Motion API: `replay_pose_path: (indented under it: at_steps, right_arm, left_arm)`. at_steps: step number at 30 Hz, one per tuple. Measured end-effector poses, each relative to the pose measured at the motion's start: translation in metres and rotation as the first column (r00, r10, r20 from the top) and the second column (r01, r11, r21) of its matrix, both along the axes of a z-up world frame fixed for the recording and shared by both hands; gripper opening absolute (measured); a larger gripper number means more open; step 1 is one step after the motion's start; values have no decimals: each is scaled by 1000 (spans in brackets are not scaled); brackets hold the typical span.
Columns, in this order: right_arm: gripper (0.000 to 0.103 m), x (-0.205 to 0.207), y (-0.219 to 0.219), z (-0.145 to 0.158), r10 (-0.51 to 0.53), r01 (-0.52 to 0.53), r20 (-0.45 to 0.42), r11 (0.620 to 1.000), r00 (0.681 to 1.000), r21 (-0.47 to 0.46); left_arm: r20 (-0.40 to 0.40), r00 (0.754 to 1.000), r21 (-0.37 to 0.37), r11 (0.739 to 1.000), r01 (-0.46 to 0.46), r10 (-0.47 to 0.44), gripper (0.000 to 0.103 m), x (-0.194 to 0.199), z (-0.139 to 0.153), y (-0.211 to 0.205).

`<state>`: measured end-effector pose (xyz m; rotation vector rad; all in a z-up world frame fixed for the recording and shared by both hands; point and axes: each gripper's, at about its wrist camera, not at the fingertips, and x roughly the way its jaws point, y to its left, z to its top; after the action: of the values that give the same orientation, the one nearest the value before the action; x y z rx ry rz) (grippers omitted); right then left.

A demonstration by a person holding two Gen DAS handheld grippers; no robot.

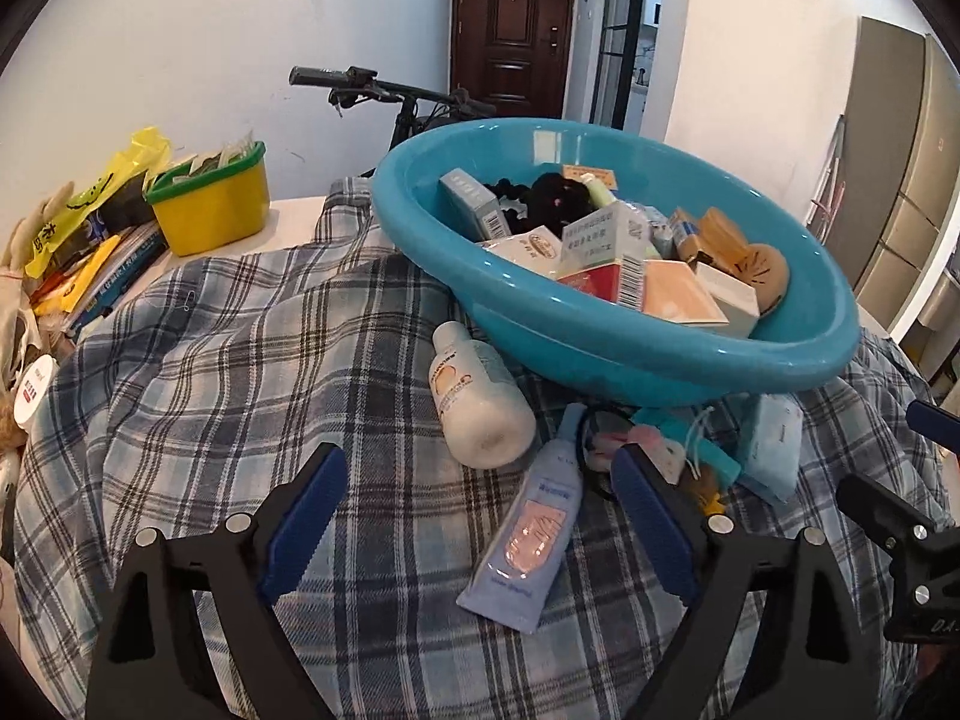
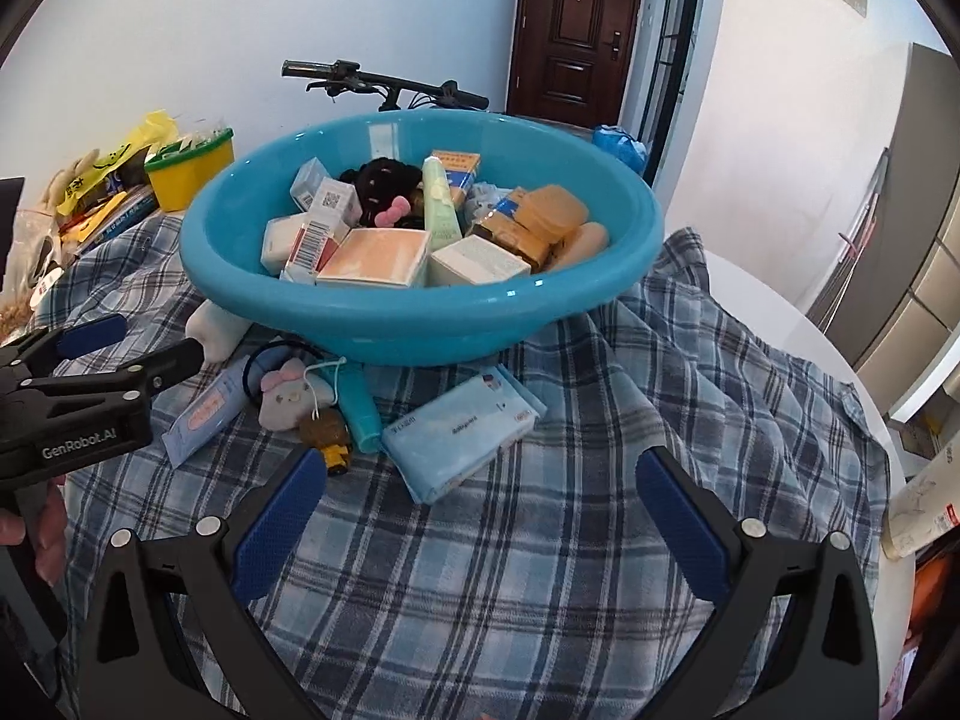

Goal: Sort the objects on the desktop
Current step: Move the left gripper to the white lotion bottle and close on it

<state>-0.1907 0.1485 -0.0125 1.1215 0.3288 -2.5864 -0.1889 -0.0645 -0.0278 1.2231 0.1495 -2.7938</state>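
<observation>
Hair band point(image 1: 591, 450) (half-hidden under basin point(image 1: 600, 348))

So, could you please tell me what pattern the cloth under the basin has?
The cloth is a blue, grey and white plaid, clearest in the right wrist view.

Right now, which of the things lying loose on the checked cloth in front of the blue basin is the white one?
The white bottle, lying on its side against the basin. The tube beside it is pale blue, and so is the flat packet.
</observation>
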Motion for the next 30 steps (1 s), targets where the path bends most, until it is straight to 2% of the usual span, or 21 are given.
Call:
replay_pose_path:
  at_steps: [4,6,7,12,13,15,16,20,24,30]
  right_arm:
    - [103,-11,-6,-3,7,-7,20,1000,1000,0]
    - [103,-14,-8,-6,7,-6,33,1000,999,-6]
    - [103,-15,-8,-7,5,-5,36,1000,999,-6]
    - [103,-14,-10,-13,11,-11,50,1000,999,5]
    - [103,-14,-9,-15,11,-12,55,1000,998,9]
    - [103,-15,-7,-17,8,-8,60,1000,998,14]
    - [103,-15,-5,-18,3,-4,63,1000,998,14]
    - [103,-16,1,-20,-12,12,74,1000,997,4]
    - [103,-14,7,-21,-14,14,72,1000,997,3]
    - [103,-16,15,-26,-38,40,93,999,995,-22]
  left_arm:
    - [22,1000,11,1000,-13,13,90,-16,-7,-6]
    - [42,999,19,1000,-16,15,74,-25,-12,-10]
    - [58,998,16,1000,-23,22,71,-30,-16,-11]
    - [97,995,35,999,-30,26,66,-45,-30,-17]
    - [97,995,37,999,-31,28,62,-47,-32,-18]
    - [102,994,47,998,-37,32,47,-50,-35,-21]
    - [104,994,57,998,-41,35,43,-50,-36,-23]
    - [101,995,79,997,-22,14,43,-48,-36,-27]
    - [94,996,46,999,-1,-4,42,-32,-31,-24]
    - [73,997,84,996,-5,-1,42,-6,-23,-23]
